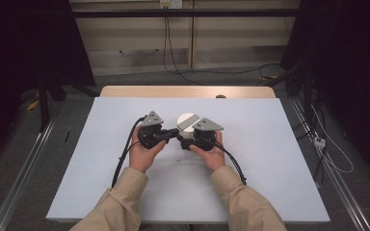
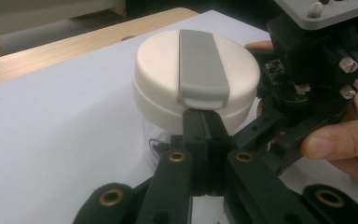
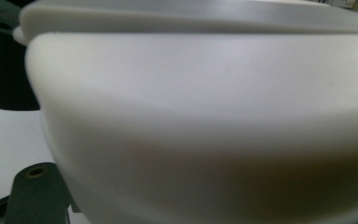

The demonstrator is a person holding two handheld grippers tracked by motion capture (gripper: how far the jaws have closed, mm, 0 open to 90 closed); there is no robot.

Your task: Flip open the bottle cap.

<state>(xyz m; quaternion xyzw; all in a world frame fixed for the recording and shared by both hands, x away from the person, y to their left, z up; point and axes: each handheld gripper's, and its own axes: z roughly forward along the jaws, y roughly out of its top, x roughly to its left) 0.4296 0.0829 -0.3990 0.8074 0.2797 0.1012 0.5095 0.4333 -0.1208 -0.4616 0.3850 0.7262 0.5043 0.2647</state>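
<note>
High view: jar (image 1: 187, 124) stands mid-table (image 1: 270, 192), far from every edge. Left gripper (image 1: 172, 132), jaws pressed together, touches its lid; right gripper (image 1: 189, 137) clamps the jar.

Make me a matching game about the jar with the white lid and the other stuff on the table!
Things:
1. jar lid
2. lid's flip tab
3. table cover
4. left gripper

Descriptions:
A. pale blue
B. grey strip
C. black, jaws shut together, tips at the lid's edge
D. creamy white and round

Pairs: 1-D, 2-B, 3-A, 4-C
</note>
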